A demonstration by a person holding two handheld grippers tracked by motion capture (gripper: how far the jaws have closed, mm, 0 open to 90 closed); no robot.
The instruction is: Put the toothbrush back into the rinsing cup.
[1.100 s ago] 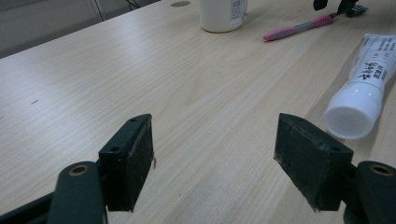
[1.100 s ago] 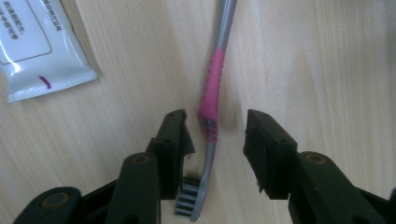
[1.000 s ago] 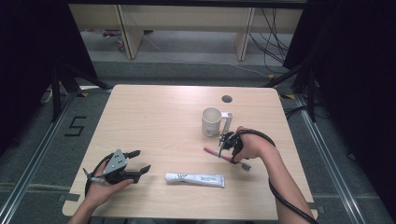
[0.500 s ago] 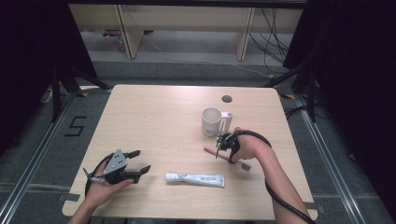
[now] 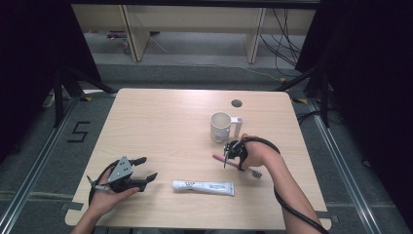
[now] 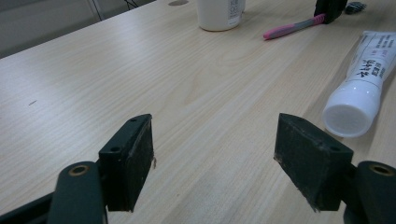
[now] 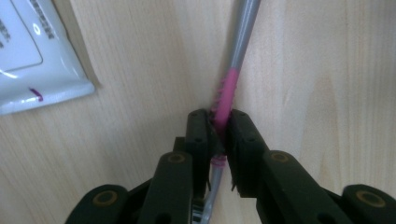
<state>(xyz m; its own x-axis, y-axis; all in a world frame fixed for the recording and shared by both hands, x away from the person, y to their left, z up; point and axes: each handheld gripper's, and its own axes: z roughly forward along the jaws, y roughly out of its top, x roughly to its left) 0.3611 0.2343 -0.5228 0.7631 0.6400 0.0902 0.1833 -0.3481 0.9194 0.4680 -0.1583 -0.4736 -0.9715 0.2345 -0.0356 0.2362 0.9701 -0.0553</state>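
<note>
Right gripper [image 7: 218, 135] has clamped the toothbrush [image 5: 220, 158] lying by the mug [image 5: 220, 126], left gripper [image 5: 146, 168] gapes empty: lifting seems next.

Lab or recording studio, not a home. Pale wood-laminate table [image 5: 160, 122] with a round cable hole [image 5: 236, 103] near the far right edge, standing on grey carpet. Black curtains [image 5: 29, 53] hung at left and right. Metal floor rails [image 5: 29, 170] along both sides of the table, a "5" [image 5: 78, 131] marked on the floor at left. Loose cables [image 5: 282, 29] trailing at far right; bare wooden furniture legs [image 5: 129, 29] along the far wall.
</note>
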